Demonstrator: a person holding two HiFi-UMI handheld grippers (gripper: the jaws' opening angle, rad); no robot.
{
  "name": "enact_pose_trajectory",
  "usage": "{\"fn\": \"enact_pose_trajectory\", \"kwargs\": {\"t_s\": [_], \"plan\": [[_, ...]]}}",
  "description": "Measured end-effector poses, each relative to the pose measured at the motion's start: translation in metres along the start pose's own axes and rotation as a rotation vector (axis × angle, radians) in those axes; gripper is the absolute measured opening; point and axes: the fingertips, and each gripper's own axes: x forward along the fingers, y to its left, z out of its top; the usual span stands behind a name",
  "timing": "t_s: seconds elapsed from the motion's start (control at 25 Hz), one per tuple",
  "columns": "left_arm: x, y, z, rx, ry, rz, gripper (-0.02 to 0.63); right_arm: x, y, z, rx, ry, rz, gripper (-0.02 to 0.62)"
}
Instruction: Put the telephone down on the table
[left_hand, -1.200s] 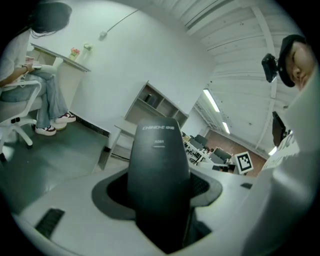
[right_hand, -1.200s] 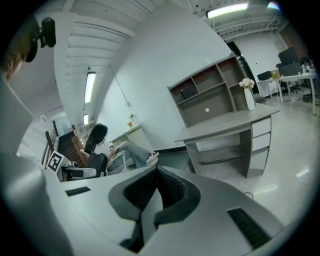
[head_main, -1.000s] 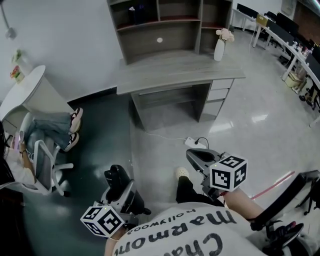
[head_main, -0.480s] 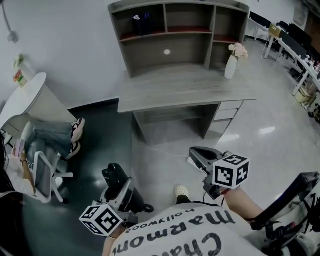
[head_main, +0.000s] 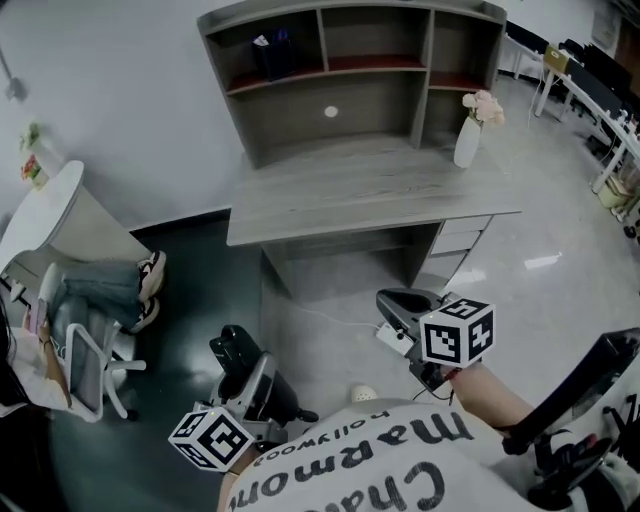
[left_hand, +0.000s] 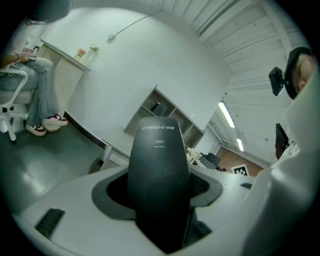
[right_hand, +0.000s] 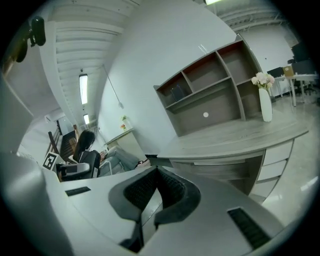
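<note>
A black telephone handset (head_main: 233, 352) stands upright between the jaws of my left gripper (head_main: 246, 376), which is shut on its lower half. In the left gripper view the handset (left_hand: 159, 165) fills the middle, and its top end sticks out past the jaws. My right gripper (head_main: 392, 301) is held at the right, its jaws together with nothing between them (right_hand: 156, 197). The grey wooden table (head_main: 370, 190), a desk with a shelf unit on top, lies ahead of both grippers. Both grippers are held low, above the floor in front of it.
A white vase with flowers (head_main: 468, 140) stands at the table's right end. A power strip (head_main: 393, 338) lies on the floor below the right gripper. At the left a person sits on a chair (head_main: 85, 350) by a round white table (head_main: 40, 205). More desks stand at the far right.
The view has moved closer to the table and tilted up, so the shelf unit now shows in full. Both grippers keep their hold and places relative to the body.
</note>
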Motion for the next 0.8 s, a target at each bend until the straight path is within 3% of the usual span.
{"fn": "enact_pose_trajectory", "kwargs": {"t_s": [0.28, 0.52, 0.8], "plan": [[0.040, -0.009, -0.004, -0.001, 0.035, -0.024, 0.275, 0.003, -0.024, 0.011, -0.037, 0.023, -0.006, 0.011], [0.060, -0.015, 0.008, -0.019, 0.035, -0.011, 0.275, -0.008, -0.065, 0.010, 0.106, -0.032, -0.036, 0.011], [0.065, -0.016, 0.005, 0.001, 0.084, 0.023, 0.275, 0.006, -0.051, -0.029, 0.138, 0.047, 0.027, 0.011]]}}
